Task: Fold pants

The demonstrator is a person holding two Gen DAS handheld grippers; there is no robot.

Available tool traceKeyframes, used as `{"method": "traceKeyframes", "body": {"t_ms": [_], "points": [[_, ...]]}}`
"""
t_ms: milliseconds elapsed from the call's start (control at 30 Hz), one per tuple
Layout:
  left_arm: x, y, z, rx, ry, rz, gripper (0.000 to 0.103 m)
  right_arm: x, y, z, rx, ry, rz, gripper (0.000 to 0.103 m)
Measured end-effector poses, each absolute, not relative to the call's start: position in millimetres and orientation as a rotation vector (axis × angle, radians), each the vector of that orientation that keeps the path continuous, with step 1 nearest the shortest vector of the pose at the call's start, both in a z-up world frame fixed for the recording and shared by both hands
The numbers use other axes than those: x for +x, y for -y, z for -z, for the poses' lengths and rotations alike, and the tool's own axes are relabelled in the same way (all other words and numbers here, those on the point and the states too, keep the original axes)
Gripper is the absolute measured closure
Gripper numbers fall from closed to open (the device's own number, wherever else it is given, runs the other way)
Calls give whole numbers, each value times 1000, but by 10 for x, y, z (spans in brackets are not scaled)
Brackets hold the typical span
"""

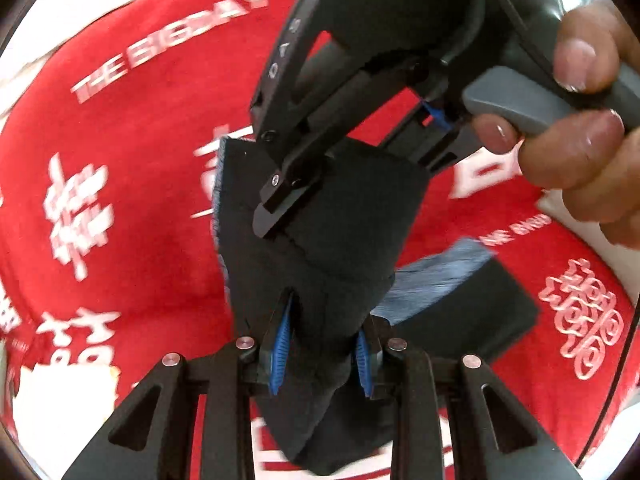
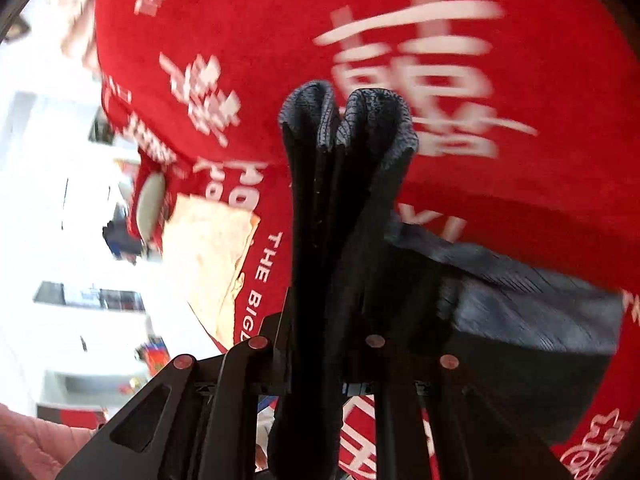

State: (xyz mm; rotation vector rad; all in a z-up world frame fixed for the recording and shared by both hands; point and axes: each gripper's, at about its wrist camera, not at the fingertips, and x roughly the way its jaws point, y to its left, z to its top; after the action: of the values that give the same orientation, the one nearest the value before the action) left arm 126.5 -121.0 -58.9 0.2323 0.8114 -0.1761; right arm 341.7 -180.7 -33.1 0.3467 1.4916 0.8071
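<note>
Left wrist view: left gripper (image 1: 324,350) clamped on dark knitted pants (image 1: 320,240), lifted above red printed cloth (image 1: 132,200); right gripper (image 1: 280,204) pinching same fabric higher up; right wrist view: right gripper (image 2: 320,344) closed on bunched pants (image 2: 344,200).

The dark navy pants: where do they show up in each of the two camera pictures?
Left wrist view: the dark navy pants hang at centre, pinched by the left gripper and right gripper.
Right wrist view: centre, bunched upright.
Shared landmark: red cloth with white lettering.
</note>
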Motion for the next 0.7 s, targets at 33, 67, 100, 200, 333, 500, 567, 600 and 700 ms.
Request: {"method": "traceKeyframes", "body": {"t_ms": [33,67,100,200,333,500,567,600,700], "points": [[1250,1359,604,245,-819,204,74,3402,1970,333,368,-1484,-793,86],[1239,1454,619,254,-825,220,74,3372,2112,368,384,-1479,-778,86],[1227,1593,646,267,-835,244,74,3327,2313,406,407,-1474,-753,86],[1194,1943,761,304,-867,305,74,3212,2705,534,453,-1471,-700,86],[1153,2345,1005,349,-922,358,74,3102,3231,822,511,-1484,-621,86],[1155,2645,1411,409,-993,367,74,3070,3613,1291,527,-1508,-564,83],[1182,2667,1510,403,-1030,358,74,3073,3649,1456,520,-1523,-551,82],[1189,2674,1549,402,-1043,351,74,3067,3654,1521,523,-1528,-549,81],[1184,2690,1604,417,-1059,350,68,3040,3693,1651,510,-1518,-554,77]]}}
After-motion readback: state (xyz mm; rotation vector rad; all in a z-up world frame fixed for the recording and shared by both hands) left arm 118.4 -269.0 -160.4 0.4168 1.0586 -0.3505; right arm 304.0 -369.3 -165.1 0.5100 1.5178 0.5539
